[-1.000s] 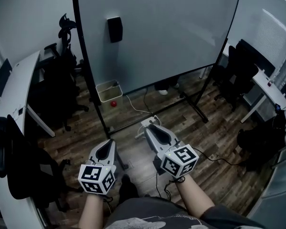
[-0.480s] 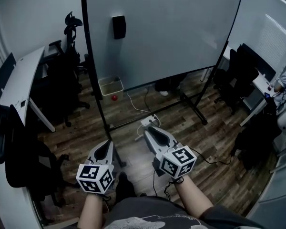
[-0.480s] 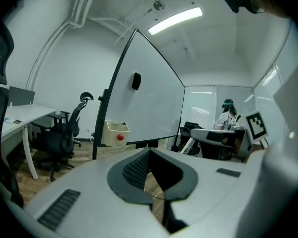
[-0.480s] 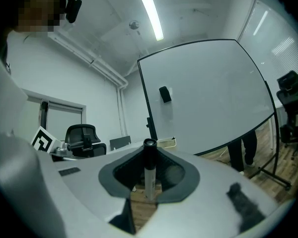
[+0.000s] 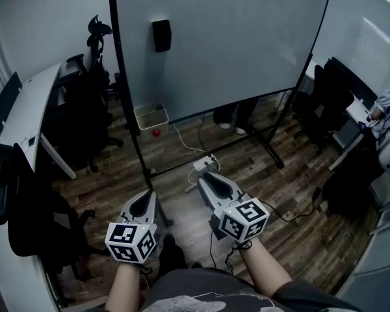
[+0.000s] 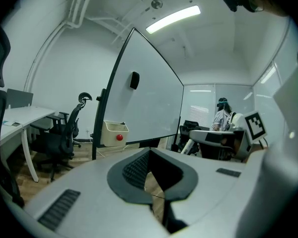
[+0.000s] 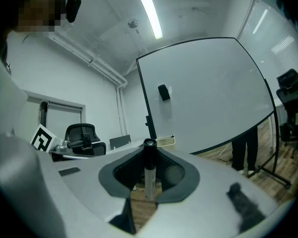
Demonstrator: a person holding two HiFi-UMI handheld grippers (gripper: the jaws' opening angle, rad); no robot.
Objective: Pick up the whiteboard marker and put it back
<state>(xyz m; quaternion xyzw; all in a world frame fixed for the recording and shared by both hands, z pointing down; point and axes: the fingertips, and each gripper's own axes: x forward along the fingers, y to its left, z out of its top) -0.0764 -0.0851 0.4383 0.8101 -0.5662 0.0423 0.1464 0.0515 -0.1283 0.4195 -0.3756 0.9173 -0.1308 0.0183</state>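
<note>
Far left, a white bench [image 5: 27, 106] runs along the wall, with dark office chairs [image 5: 84, 119] beside it. Floor is wood plank [image 5: 182, 174].

Left gripper [image 5: 143, 200] is low in the head view, marker cube toward the person. Its jaws are narrow: the tips meet and nothing is between them, and only floor shows through the gap behind the tips.

Ahead of both grippers stands a whiteboard [image 5: 221, 44] on a black rolling frame, with a black eraser [image 5: 161, 36] stuck on its upper left. A pale basket [image 5: 151, 117] hangs at the frame's lower left, with a small red round thing [image 5: 156, 133] just below it. A power strip [image 5: 205, 164] with its cable lies on the floor near the frame's foot.

Right gripper [image 5: 211, 182] is just right of the left one, apart from it and pointing roughly level at the board. Its jaws are part closed, clamped on the whiteboard marker [image 7: 149, 175], which stands upright between the pads with its dark cap on top, well short of the board.

Someone's legs [image 5: 237, 117] show under the board's lower edge. At far right are more dark chairs [image 5: 338, 86] and a seated person [image 5: 385, 106].
</note>
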